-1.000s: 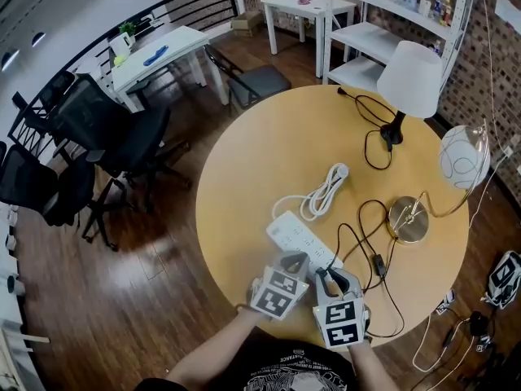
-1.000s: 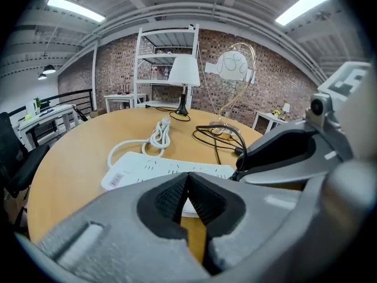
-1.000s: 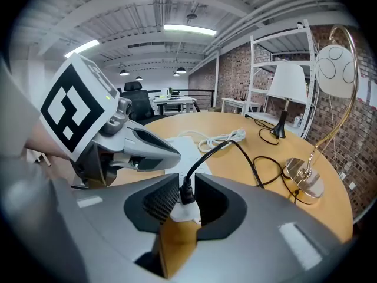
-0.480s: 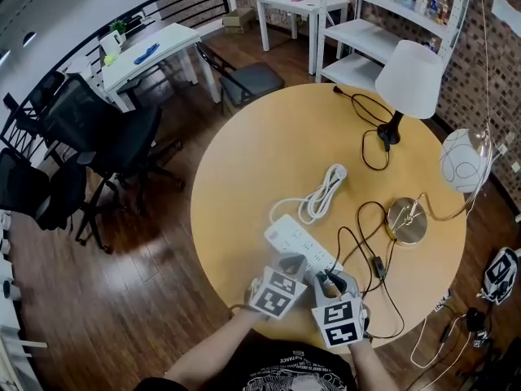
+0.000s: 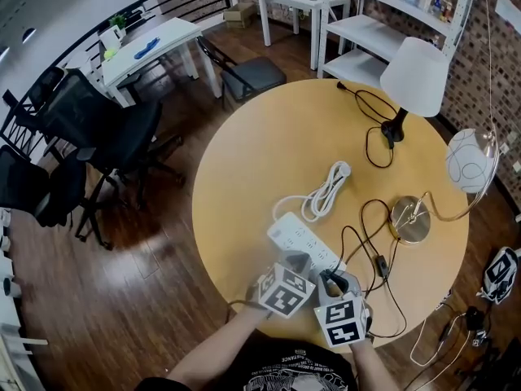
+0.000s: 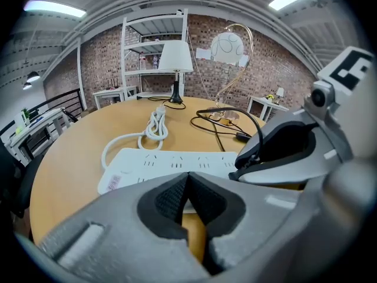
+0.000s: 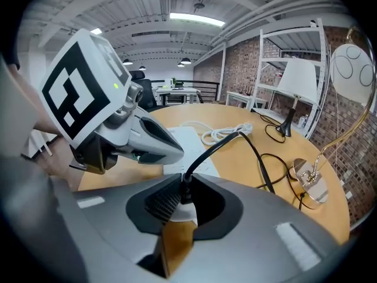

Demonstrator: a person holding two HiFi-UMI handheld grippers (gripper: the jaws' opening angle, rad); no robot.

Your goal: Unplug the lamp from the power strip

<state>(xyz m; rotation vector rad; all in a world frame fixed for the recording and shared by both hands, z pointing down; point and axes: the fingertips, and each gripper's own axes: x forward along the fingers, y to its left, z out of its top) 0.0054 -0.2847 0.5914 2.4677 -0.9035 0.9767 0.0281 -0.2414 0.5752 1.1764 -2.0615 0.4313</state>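
Your right hand-held gripper point(image 7: 187, 202) has the plug point(image 7: 184, 184) between its jaws, and they are closing. The left pad looks to be against the plug, while a gap shows on the other side, so I judge the grip not yet made. The plug stands upright in the near right end of the strip point(image 5: 301, 241), its cord point(image 7: 235, 140) rising out of the top, so the pull should go straight up, away from the tabletop point(image 5: 260, 161). The strip's long axis runs away from you and to your left. Your left hand-held gripper point(image 6: 188, 184) has its jaws together on nothing. It sits just beside the strip's near edge, well placed to press the strip down if it lifts with the plug. Only the right gripper view shows the plug inside the jaws. The head view shows that the cord runs to the brass-based lamp point(image 5: 409, 218), while the shaded lamp point(image 5: 415, 68) has its own cord lying loose.
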